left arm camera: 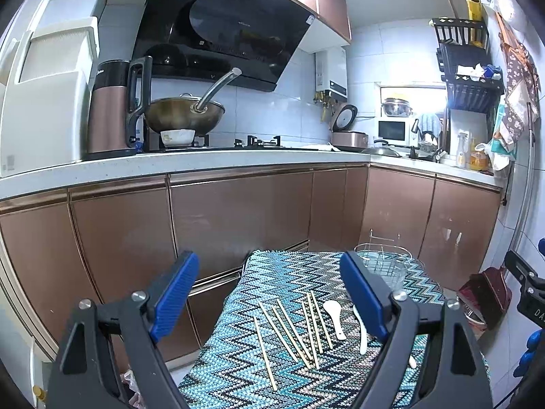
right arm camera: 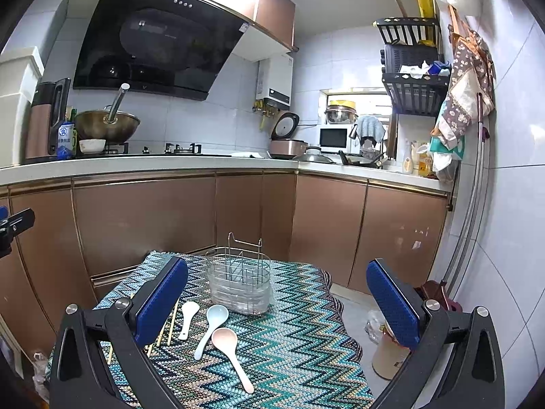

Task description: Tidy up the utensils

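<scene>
A small table with a zigzag cloth (left arm camera: 289, 272) (right arm camera: 299, 341) holds the utensils. Several wooden chopsticks (left arm camera: 289, 330) (right arm camera: 172, 323) lie side by side. A white spoon (left arm camera: 335, 315) (right arm camera: 186, 317), a pale blue spoon (right arm camera: 211, 327) and a pink spoon (right arm camera: 230, 351) lie beside them. A wire utensil holder in a clear tray (right arm camera: 240, 279) (left arm camera: 385, 262) stands upright at the far side. My left gripper (left arm camera: 269, 293) is open and empty above the chopsticks. My right gripper (right arm camera: 277, 303) is open and empty above the spoons.
Brown kitchen cabinets (left arm camera: 238, 211) and a white counter (right arm camera: 170, 163) with a wok (left arm camera: 185, 114) stand behind the table. A tiled wall (right arm camera: 511, 238) is at the right. A cream container (right arm camera: 388, 358) and a red-brown object (right arm camera: 439, 293) sit on the floor right of the table.
</scene>
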### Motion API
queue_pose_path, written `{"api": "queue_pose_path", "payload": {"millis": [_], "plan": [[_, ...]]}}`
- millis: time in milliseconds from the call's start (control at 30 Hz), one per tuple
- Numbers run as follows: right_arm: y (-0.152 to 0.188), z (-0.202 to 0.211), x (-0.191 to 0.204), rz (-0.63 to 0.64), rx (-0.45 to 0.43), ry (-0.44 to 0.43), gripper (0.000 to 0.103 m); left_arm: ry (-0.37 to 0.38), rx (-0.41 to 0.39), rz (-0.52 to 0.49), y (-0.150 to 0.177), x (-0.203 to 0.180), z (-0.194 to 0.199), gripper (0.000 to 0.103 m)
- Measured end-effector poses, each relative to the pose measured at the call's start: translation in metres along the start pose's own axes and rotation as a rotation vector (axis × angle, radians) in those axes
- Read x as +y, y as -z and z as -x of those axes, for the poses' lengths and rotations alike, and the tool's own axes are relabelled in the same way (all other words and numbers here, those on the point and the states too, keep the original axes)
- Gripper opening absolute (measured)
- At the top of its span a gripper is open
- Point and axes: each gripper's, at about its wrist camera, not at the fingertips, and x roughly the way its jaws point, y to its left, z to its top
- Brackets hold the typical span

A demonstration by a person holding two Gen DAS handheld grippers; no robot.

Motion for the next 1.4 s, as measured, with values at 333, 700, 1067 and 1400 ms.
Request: {"api": "queue_pose_path", "payload": {"millis": [333, 700, 1067, 1400], "plan": [[0.002, -0.001, 0.001, 0.005, 0.004, -0.004, 0.103, -0.004, 0.003, 0.014, 0.001, 0.0, 0.001, 0.084], [0.002, 0.001, 0.002, 0.004, -0.005, -0.001, 0.103, -0.016, 0.005, 0.01, 0.001, 0.002, 0.001, 0.084], [0.0, 0.009, 0.006, 0.018, -0.041, 0.004, 0.103, -0.036, 0.005, -0.016, 0.002, 0.0, 0.001, 0.084], [-0.002, 0.012, -0.002, -0.005, -0.069, 0.016, 0.103, -0.032, 0.025, -0.045, 0.005, -0.006, -0.004, 0.084]]}}
